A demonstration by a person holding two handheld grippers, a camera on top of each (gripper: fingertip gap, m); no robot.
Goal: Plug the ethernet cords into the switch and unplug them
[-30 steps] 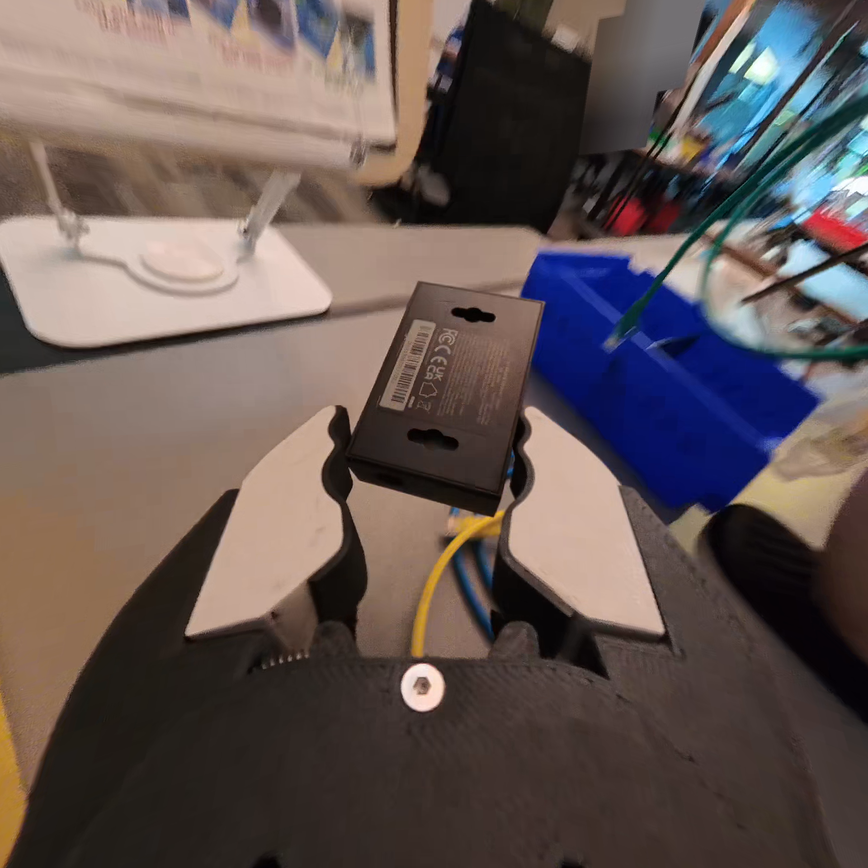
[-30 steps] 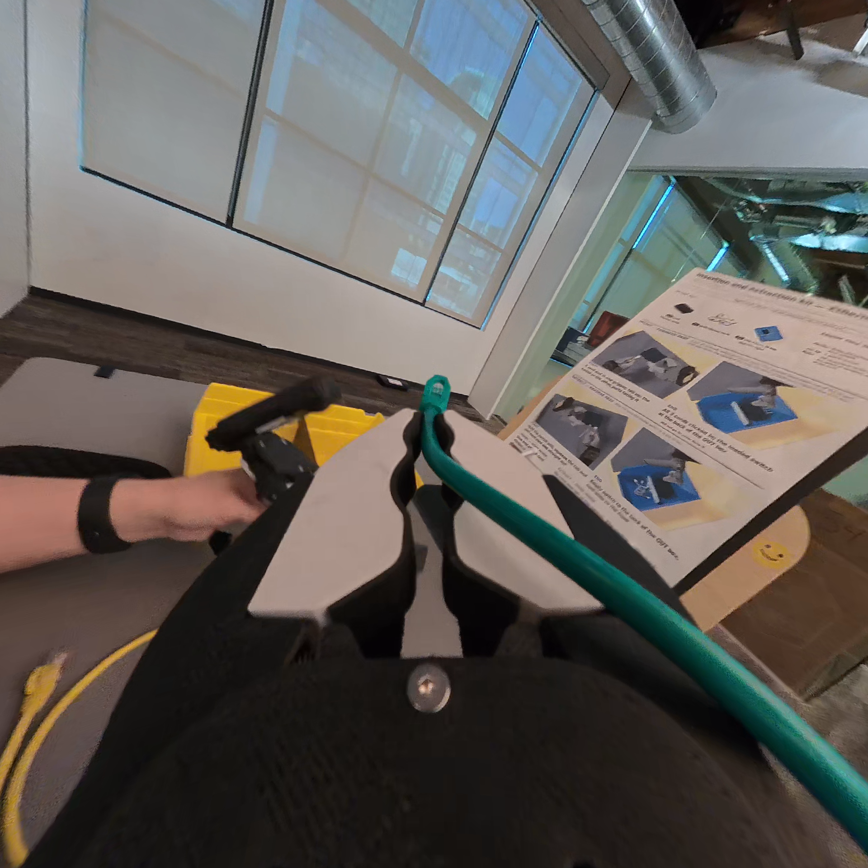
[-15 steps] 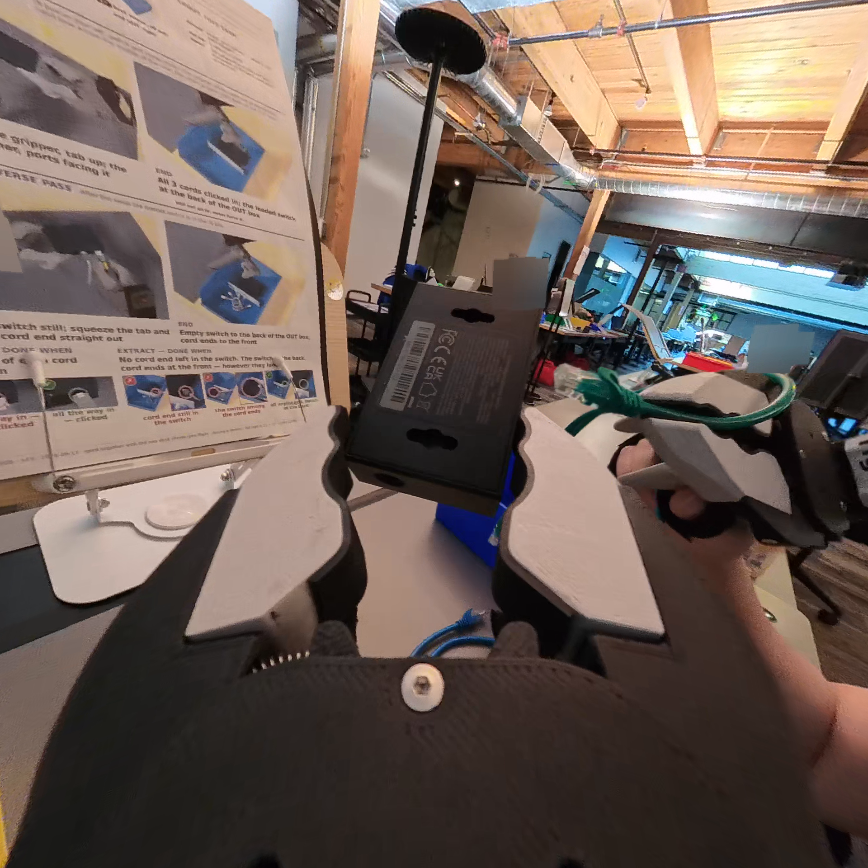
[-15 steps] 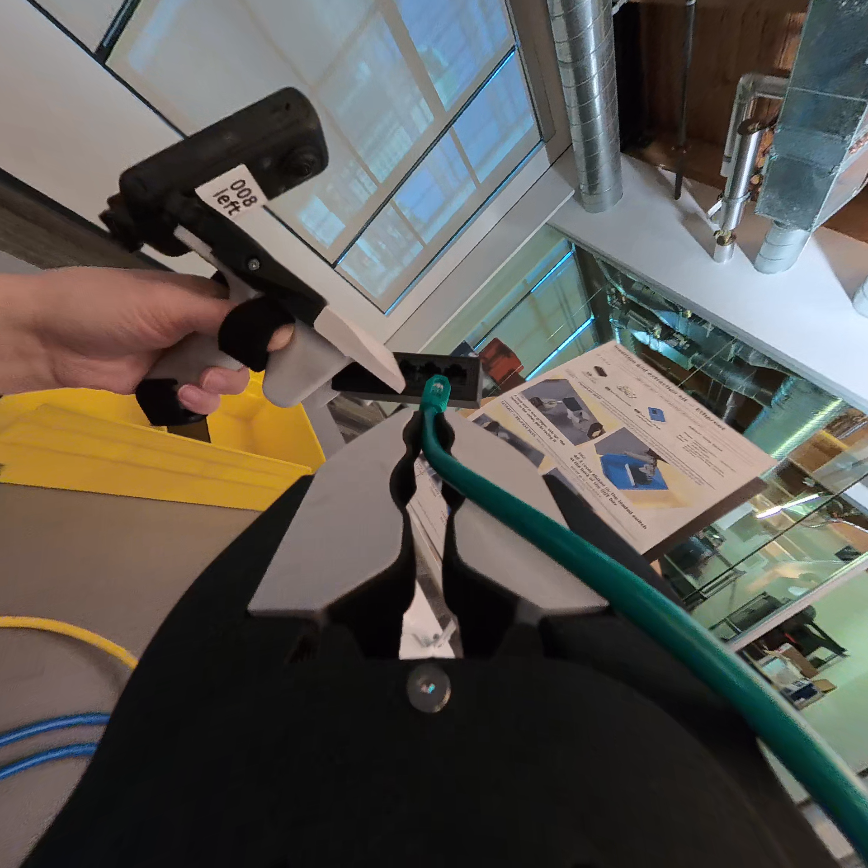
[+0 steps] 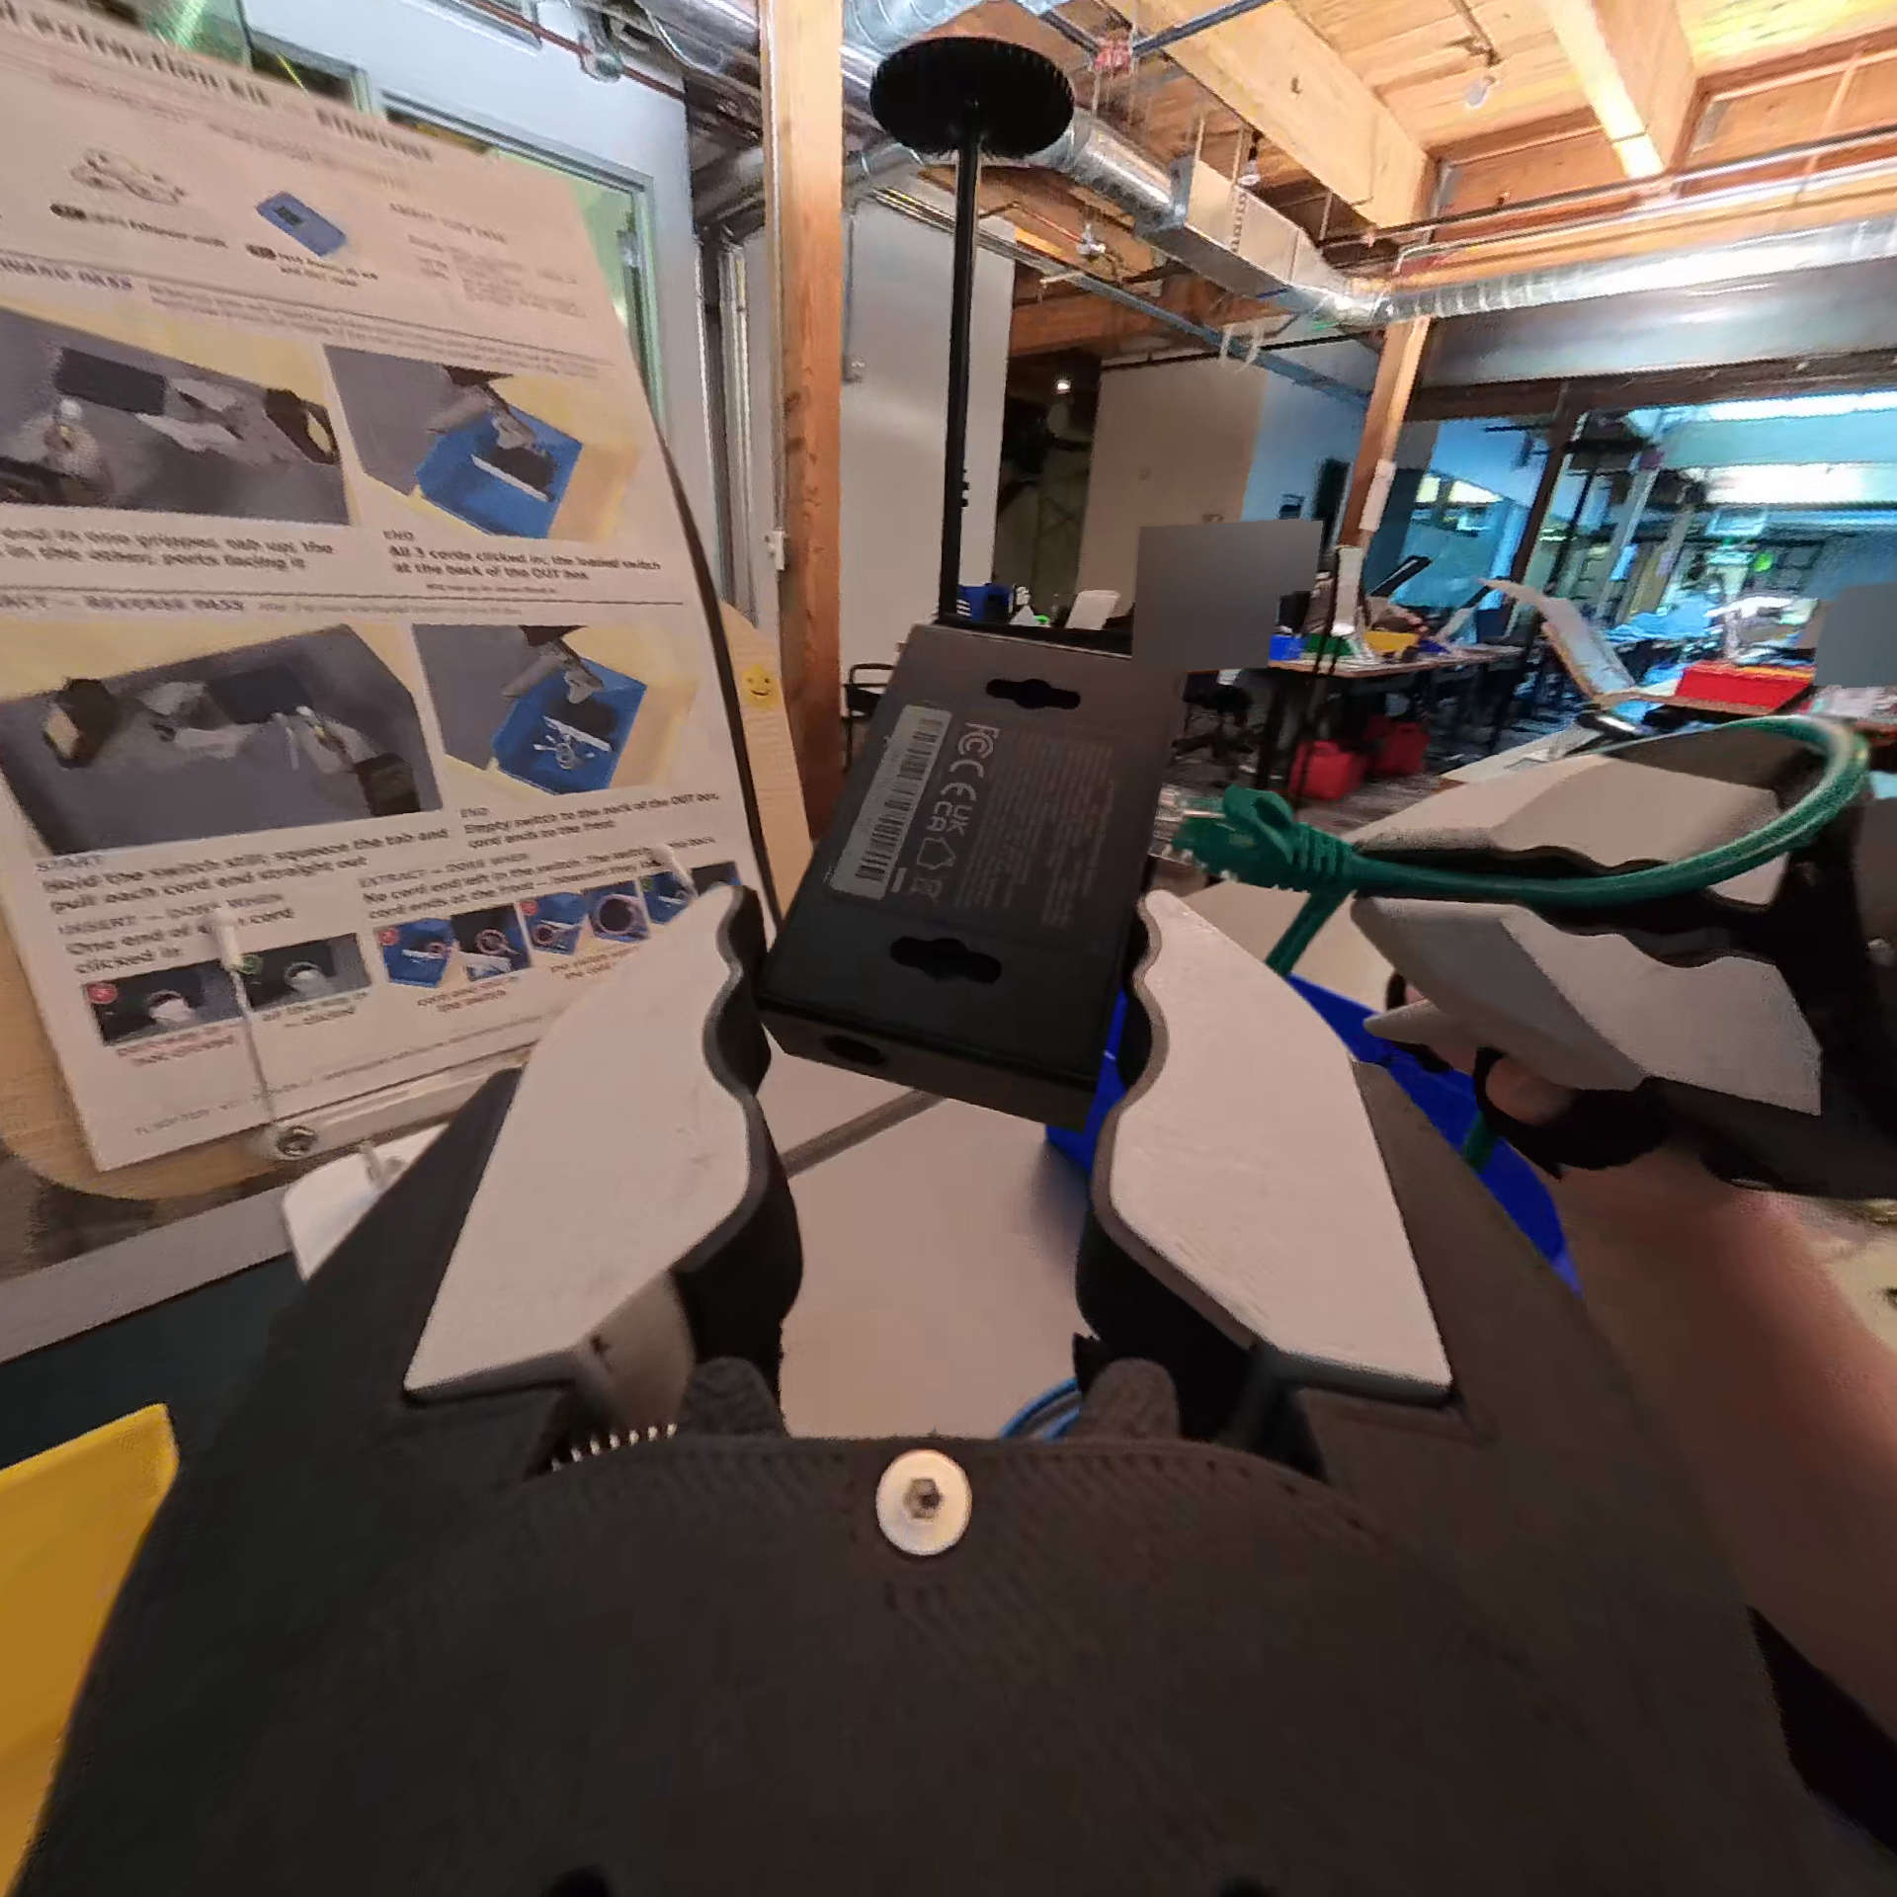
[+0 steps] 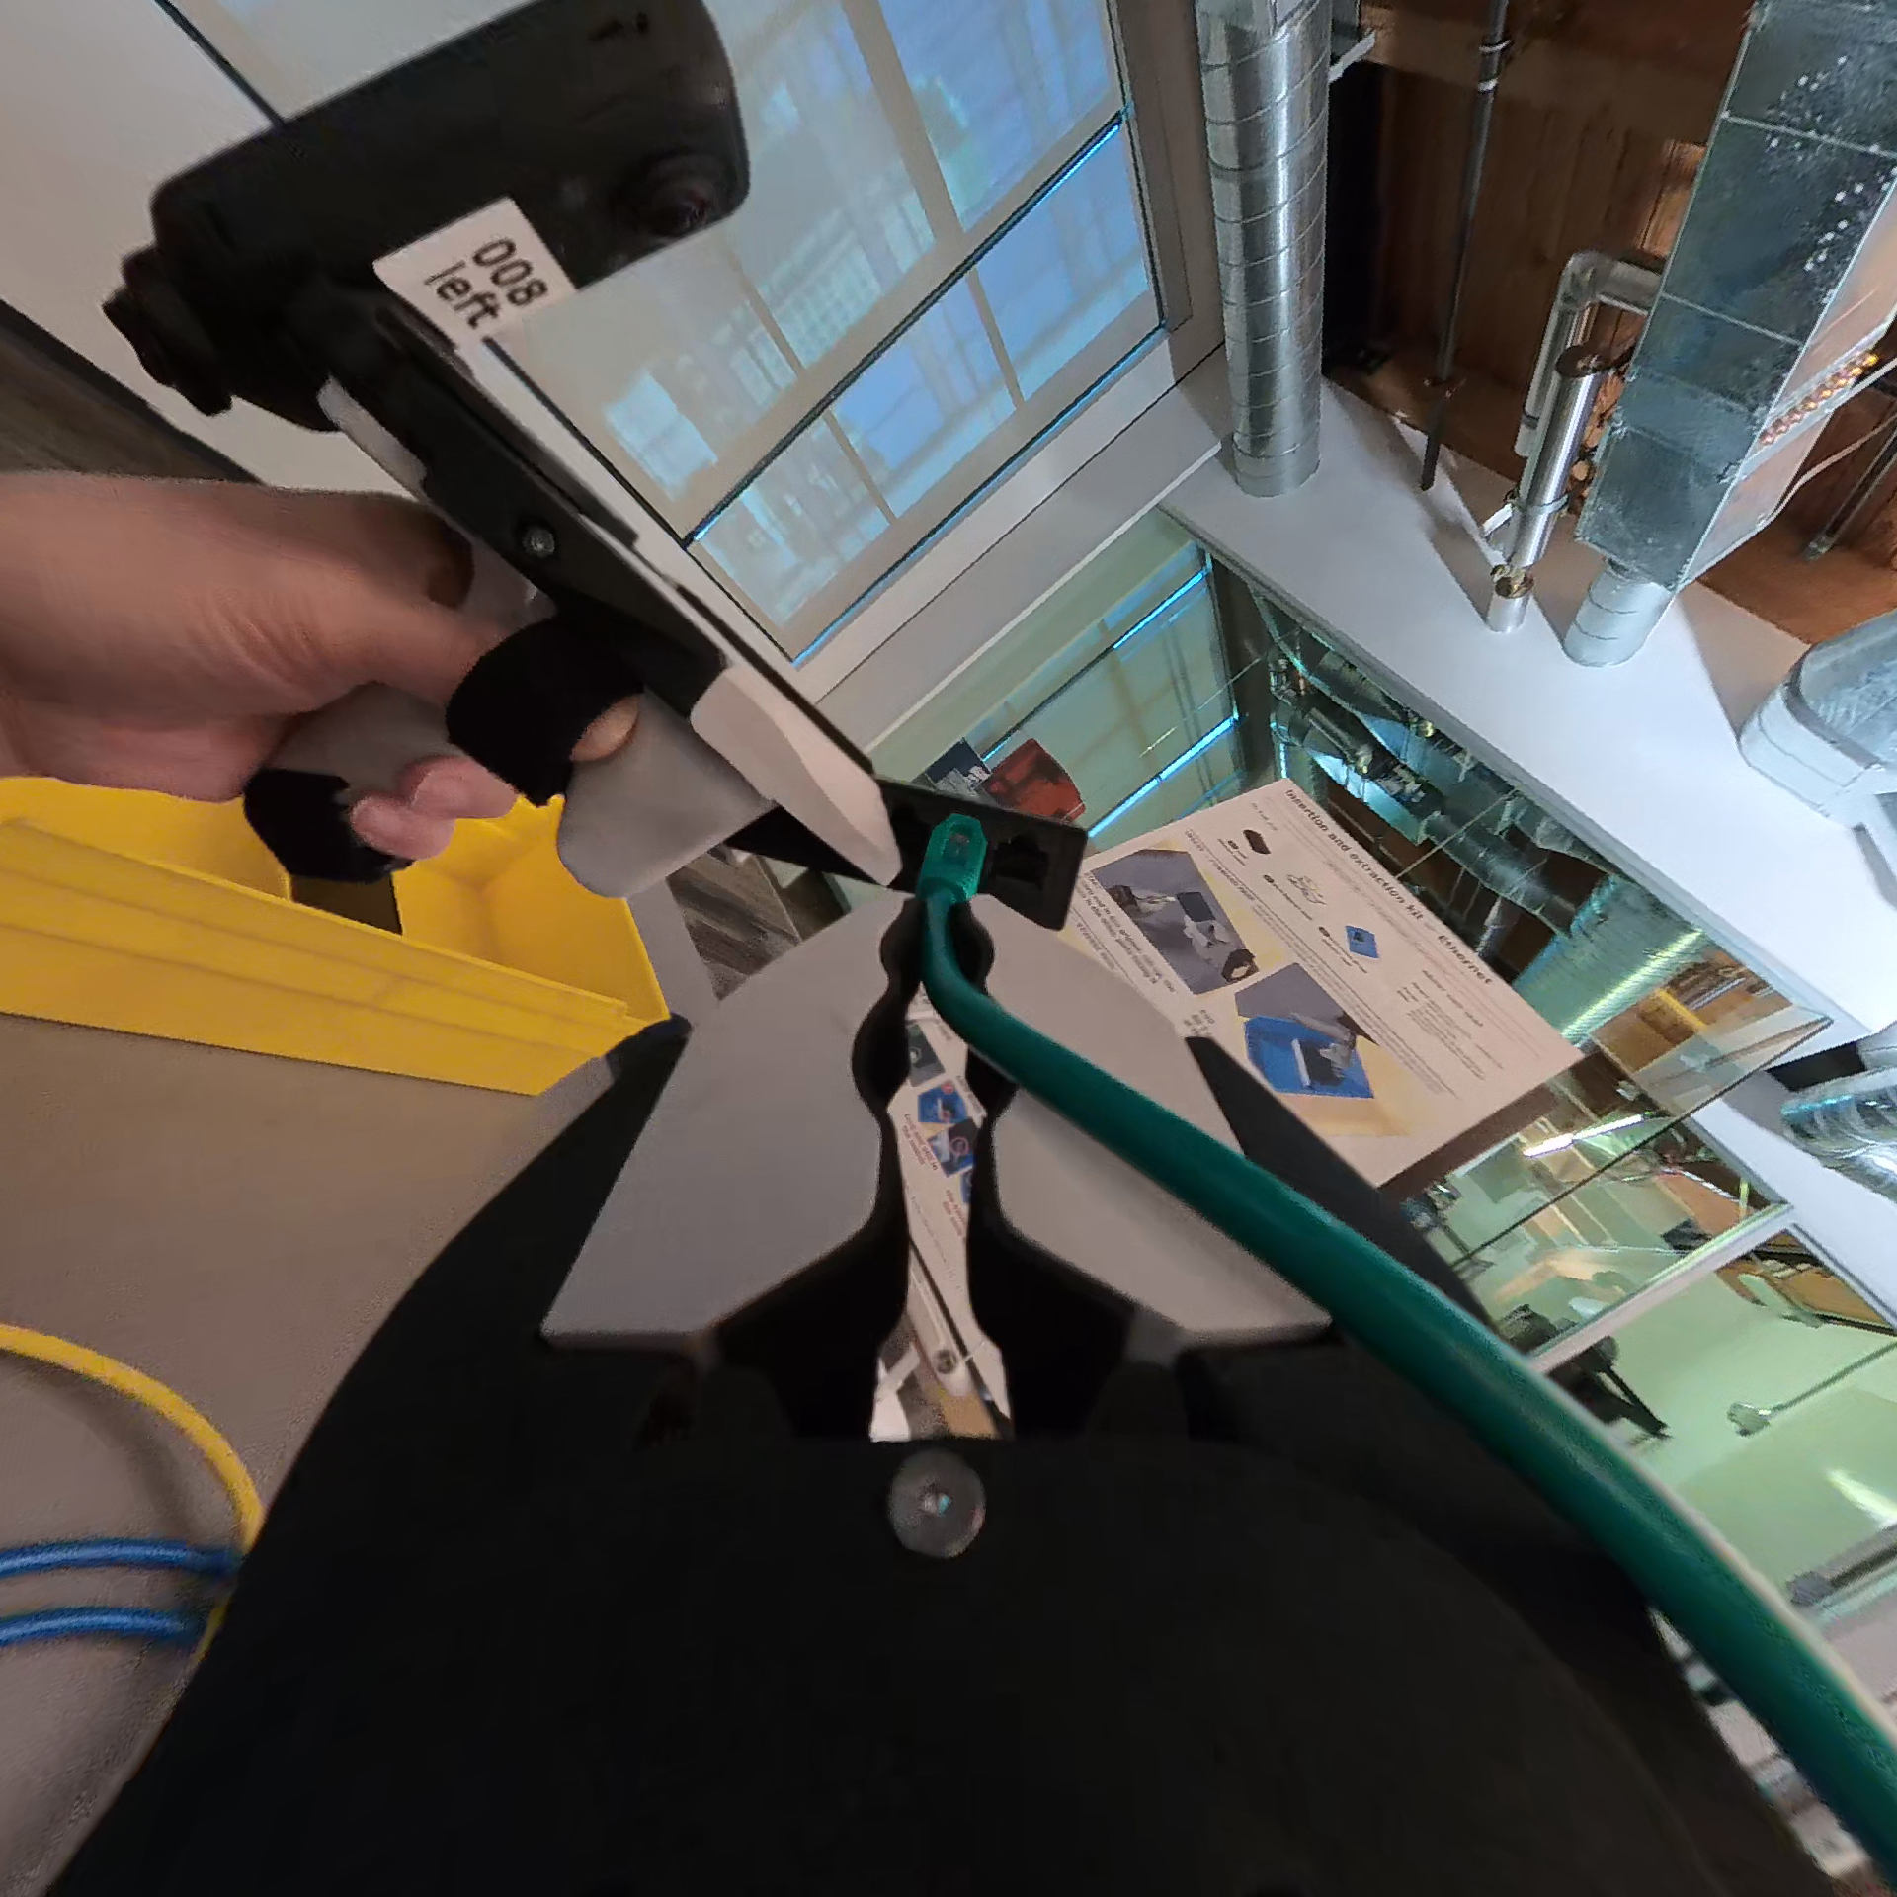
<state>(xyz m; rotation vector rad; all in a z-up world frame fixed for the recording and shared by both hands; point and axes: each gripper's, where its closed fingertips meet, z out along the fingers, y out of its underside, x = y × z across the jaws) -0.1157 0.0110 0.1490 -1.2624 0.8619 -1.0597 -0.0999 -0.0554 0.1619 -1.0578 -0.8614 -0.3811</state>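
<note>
My left gripper (image 5: pixel 939 924) is shut on the black switch (image 5: pixel 985 842) and holds it up in the air, underside with labels facing the camera. My right gripper (image 6: pixel 939 914) is shut on the green ethernet cord (image 6: pixel 1129 1109) just behind its plug (image 6: pixel 950 857). In the right wrist view the plug sits right at a port on the switch's port face (image 6: pixel 1016 862); whether it is inside I cannot tell. In the left wrist view the green plug (image 5: pixel 1237 847) and the right gripper (image 5: pixel 1365 873) are just right of the switch.
An instruction board (image 5: pixel 308 636) on a white stand is at the left. A blue bin (image 5: pixel 1324 1037) lies below the switch, a yellow bin (image 6: pixel 308 955) behind the left hand. Yellow (image 6: pixel 154 1406) and blue cords (image 6: pixel 103 1591) lie on the grey table (image 6: pixel 308 1181).
Both grippers have risen off the table and come together. The green plug has closed in from beside the switch to its port face.
</note>
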